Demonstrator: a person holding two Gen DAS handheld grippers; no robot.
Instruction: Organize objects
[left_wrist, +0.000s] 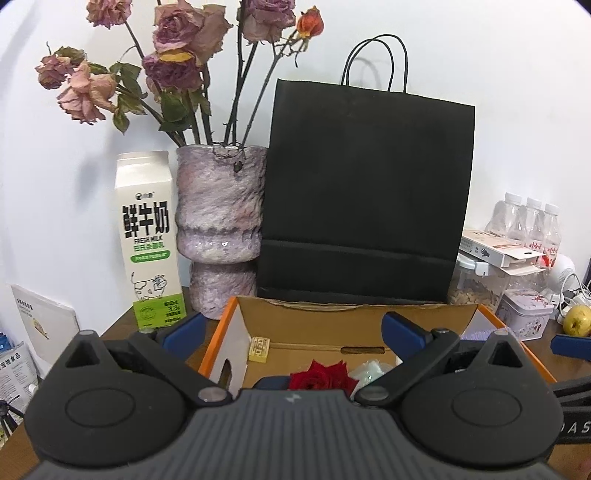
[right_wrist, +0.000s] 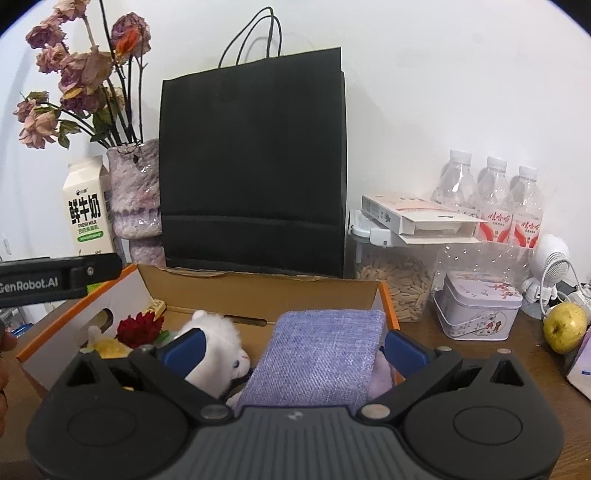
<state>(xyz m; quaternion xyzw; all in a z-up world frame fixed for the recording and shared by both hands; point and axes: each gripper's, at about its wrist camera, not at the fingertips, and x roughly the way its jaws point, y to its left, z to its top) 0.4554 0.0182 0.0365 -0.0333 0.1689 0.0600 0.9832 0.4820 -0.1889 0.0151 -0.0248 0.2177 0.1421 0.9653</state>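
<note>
Cardboard box (right_wrist: 258, 291) sits lower centre, serving as the collection bin: red rose (right_wrist: 138, 328), white plush (right_wrist: 218, 343), purple cloth (right_wrist: 321, 354) already inside. Left gripper (left_wrist: 293, 332) and right gripper (right_wrist: 291, 349) both hover over it, jaws apart, empty. Black bag (right_wrist: 255, 166) stands behind, upper centre.

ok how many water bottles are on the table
3, standing in a row against the wall at the right: left bottle, middle bottle, right bottle, behind the flat white box. More could be hidden behind the black bag.

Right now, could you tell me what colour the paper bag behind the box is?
Black; the paper bag shows best in the right wrist view.
</note>
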